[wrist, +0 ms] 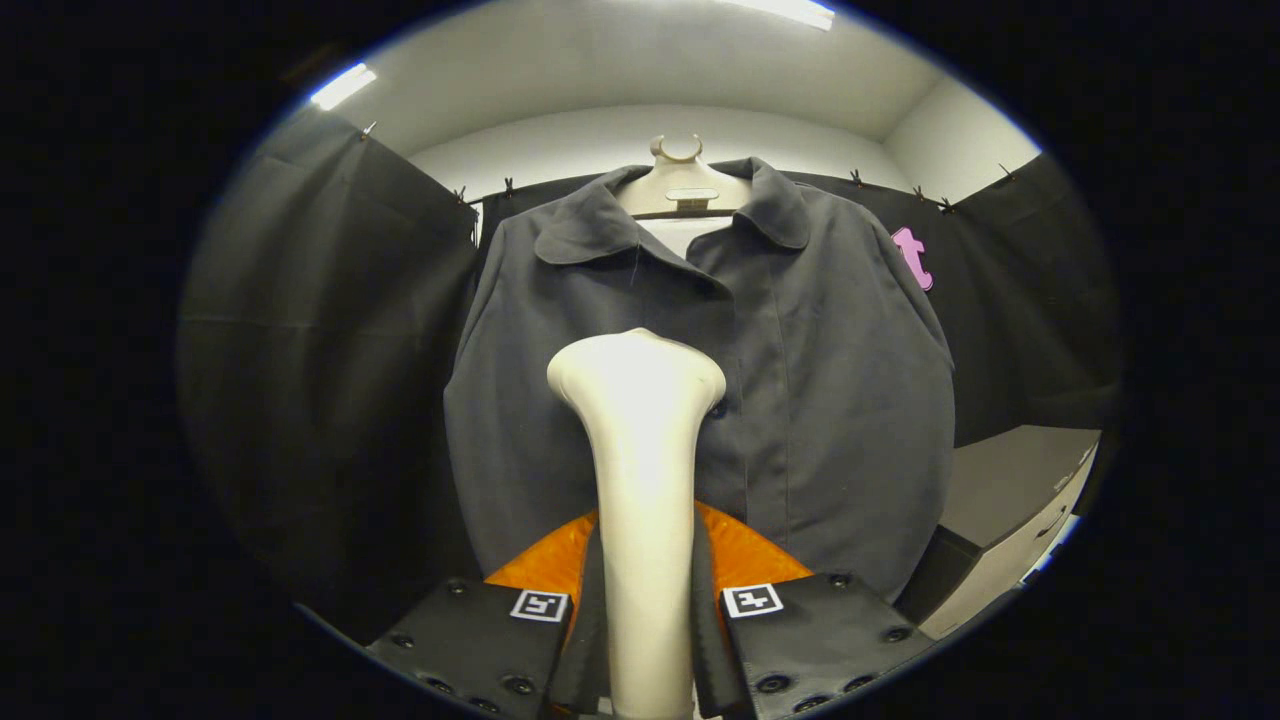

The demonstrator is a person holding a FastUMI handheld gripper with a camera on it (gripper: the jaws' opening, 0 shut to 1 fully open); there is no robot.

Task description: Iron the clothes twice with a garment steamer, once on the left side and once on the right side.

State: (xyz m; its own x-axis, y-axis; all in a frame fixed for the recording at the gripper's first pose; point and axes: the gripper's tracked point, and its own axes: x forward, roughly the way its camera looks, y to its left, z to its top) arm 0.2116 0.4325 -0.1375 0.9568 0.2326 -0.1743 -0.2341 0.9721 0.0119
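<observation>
While I watch along the fingers, the hand-held gripper [648, 610] is clamped on the handle of the garment steamer [640, 470], one finger pressing each side; the steamer rises upright toward twelve o'clock, its rounded head in front of the dark jacket [800, 400], near the button line; I cannot tell whether they touch; the jacket hangs on a pale hanger [683, 180]; a grey box [1010, 500] sits at four o'clock.
</observation>
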